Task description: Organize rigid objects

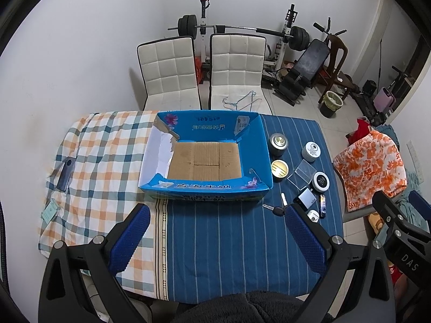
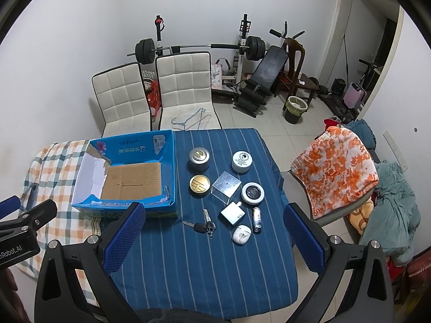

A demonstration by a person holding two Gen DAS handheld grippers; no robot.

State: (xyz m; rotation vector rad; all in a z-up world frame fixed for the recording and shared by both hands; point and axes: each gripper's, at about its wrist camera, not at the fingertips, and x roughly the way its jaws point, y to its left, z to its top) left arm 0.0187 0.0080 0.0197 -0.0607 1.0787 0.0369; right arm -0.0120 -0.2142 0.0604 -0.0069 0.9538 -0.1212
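A: Both sets of jaws gape wide and hold nothing; the left gripper (image 1: 218, 237) faces the empty blue carton (image 2: 167, 167), the right gripper (image 2: 212, 238) the clutter at its three o'clock.

B: Risks?

A: The car key (image 2: 200, 226), white earbud case (image 2: 241, 234) and lighter (image 2: 256, 220) lie crowded at six o'clock of the clear plastic box (image 2: 226, 187). Wide jaws might knock neighbours; flat pieces could slip on the cloth.
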